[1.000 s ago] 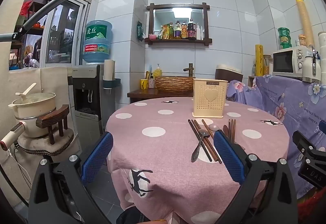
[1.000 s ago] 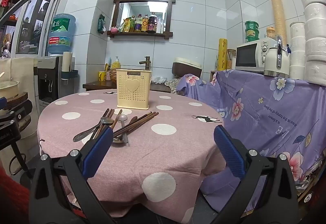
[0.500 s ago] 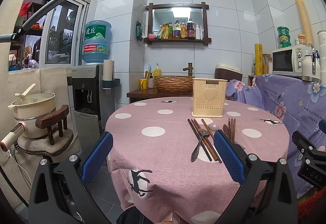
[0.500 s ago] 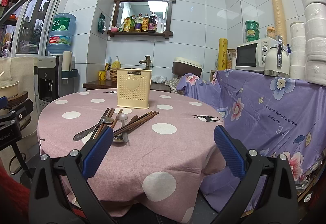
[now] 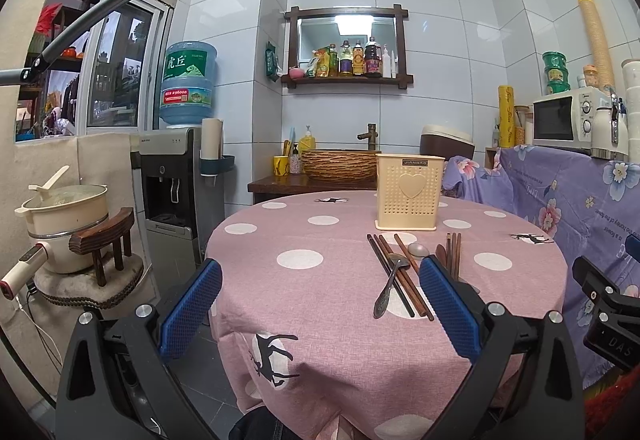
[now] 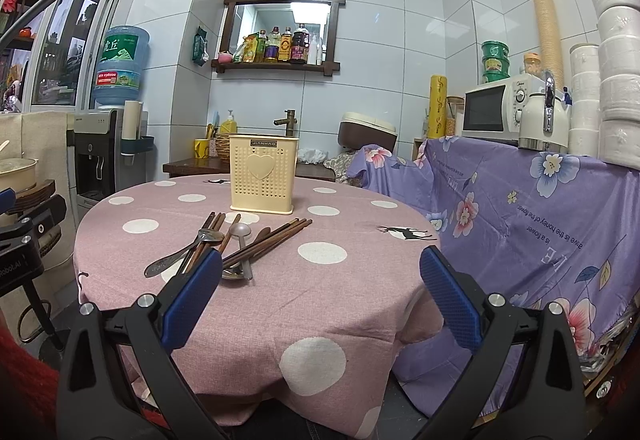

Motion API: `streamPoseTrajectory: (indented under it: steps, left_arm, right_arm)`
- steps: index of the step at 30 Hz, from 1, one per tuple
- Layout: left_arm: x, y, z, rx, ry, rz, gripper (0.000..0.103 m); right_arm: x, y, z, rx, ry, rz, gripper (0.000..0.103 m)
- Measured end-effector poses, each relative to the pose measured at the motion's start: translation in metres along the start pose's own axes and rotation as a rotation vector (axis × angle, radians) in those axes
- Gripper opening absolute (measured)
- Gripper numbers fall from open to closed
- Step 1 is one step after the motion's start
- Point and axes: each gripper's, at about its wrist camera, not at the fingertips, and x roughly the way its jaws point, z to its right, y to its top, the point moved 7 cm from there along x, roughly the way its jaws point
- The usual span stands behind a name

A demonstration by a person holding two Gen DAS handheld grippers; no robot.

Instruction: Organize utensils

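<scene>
A cream perforated utensil holder (image 5: 409,192) (image 6: 263,173) with a heart on its front stands upright on the round pink polka-dot table (image 5: 320,304) (image 6: 328,288). In front of it lies a loose pile: dark and brown chopsticks (image 5: 404,276) (image 6: 276,236), a metal spoon (image 5: 390,282) (image 6: 182,252) and another spoon (image 6: 241,240). My left gripper (image 5: 320,300) hangs open at the table's near-left edge, empty. Over the near edge my right gripper (image 6: 320,296) is also open and empty, its left finger in front of the pile's near end.
A purple floral cloth (image 6: 540,224) covers a counter on the right, with a microwave (image 6: 496,108) and kettle on it. Left of the table stand a water dispenser (image 5: 176,176) and a pot on a stool (image 5: 68,216). A basin and a wall shelf lie behind.
Almost nothing: both views shift very slightly. The grippers stay open and the utensils lie as before.
</scene>
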Motion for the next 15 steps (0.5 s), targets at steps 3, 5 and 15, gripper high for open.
streamPoseTrajectory:
  steps: [3,5,15]
  left_arm:
    - [0.0001,-0.0001,-0.0002,0.0,-0.001,-0.001,0.098]
    - [0.0,-0.0002,-0.0001,0.001,-0.001,0.0,0.098]
    - [-0.0013,0.0009,0.0013,0.005,0.001,0.001,0.098]
  right_arm:
    - [0.0,0.0,0.0001,0.0,0.001,0.0,0.098]
    - [-0.0002,0.0003,0.0003,0.001,0.0,-0.002,0.098]
    - [0.0007,0.0001,0.0005,0.0,0.0,-0.002,0.098]
